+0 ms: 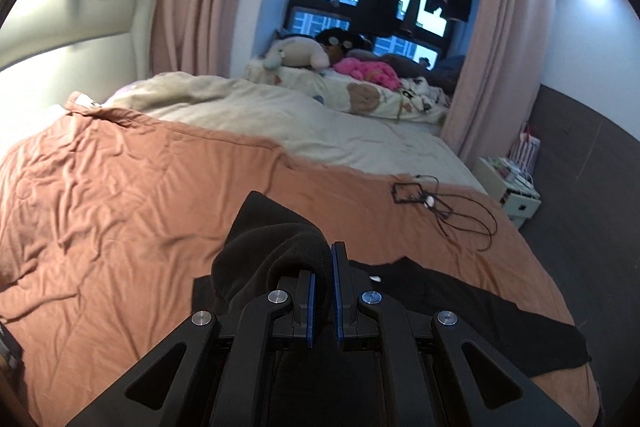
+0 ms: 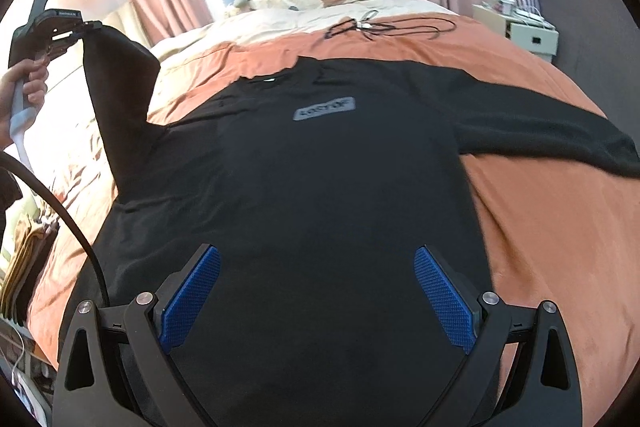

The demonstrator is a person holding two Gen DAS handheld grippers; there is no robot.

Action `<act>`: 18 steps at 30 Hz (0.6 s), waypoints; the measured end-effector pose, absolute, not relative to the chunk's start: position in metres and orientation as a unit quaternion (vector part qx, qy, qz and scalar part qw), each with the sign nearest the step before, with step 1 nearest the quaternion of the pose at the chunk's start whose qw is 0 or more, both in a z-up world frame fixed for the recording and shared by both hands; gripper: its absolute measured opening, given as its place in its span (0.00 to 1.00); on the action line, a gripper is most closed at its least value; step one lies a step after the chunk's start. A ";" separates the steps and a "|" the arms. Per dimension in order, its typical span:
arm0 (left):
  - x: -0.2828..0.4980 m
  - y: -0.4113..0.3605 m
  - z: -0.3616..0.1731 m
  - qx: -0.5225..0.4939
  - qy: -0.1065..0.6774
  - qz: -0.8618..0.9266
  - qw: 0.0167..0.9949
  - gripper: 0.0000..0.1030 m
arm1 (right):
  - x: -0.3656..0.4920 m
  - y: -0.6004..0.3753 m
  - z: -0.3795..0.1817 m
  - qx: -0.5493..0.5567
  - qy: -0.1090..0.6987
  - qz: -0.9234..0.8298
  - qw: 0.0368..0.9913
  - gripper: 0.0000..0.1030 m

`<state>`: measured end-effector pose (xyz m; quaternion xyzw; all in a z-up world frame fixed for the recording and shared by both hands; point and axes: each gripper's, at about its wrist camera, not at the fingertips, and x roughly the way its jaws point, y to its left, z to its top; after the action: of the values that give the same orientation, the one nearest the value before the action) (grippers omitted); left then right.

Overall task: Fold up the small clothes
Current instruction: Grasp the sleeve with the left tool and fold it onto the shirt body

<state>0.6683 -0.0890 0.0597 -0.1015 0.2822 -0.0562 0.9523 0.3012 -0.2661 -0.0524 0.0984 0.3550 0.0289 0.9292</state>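
**Left sleeve lifted, right gripper idle over the hem**

Black T-shirt (image 2: 320, 187) lies front-up on the orange duvet (image 2: 540, 247), collar toward the window, hem toward the person. Its long axis runs straight away from the right gripper (image 2: 318, 301), which hovers above the lower body of the shirt with its jaws spread wide and nothing between the blue pads (image 2: 444, 301).

Left gripper (image 1: 323, 281) has its jaws pinched narrow on a bunch of black cloth. From the right wrist view this is the shirt's left sleeve (image 2: 116, 99), pulled up off the bed into a raised peak, with the left gripper (image 2: 80, 27) at its tip and the person's hand (image 2: 24, 95) on the handle below.

The opposite sleeve (image 2: 560, 135) lies flat, stretched out to the right, nearer the right gripper.

Judgement: the held sleeve lies left of the shirt's midline, so the coming fold probably carries it rightward across the chest logo (image 2: 325, 108). A black cable (image 2: 392, 27) lies on the duvet beyond the collar, apart from the shirt.
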 end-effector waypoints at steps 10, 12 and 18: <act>0.680 -0.187 -0.020 -0.052 0.419 -0.167 0.891 0.48 | 0.294 -0.295 -0.065 0.123 0.361 0.007 0.924 0.95; 0.672 -0.201 -0.036 -0.032 0.449 -0.200 0.870 0.66 | 0.293 -0.297 -0.064 0.123 0.361 0.007 0.924 0.95; 0.636 -0.194 -0.052 -0.011 0.486 -0.253 0.836 0.80 | 0.295 -0.295 -0.057 0.122 0.355 0.013 0.927 0.95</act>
<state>0.6363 -0.1944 -0.0523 -0.0108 0.4863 -0.2530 0.8363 0.2945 -0.2950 -0.0572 0.1223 0.3550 0.0127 0.9268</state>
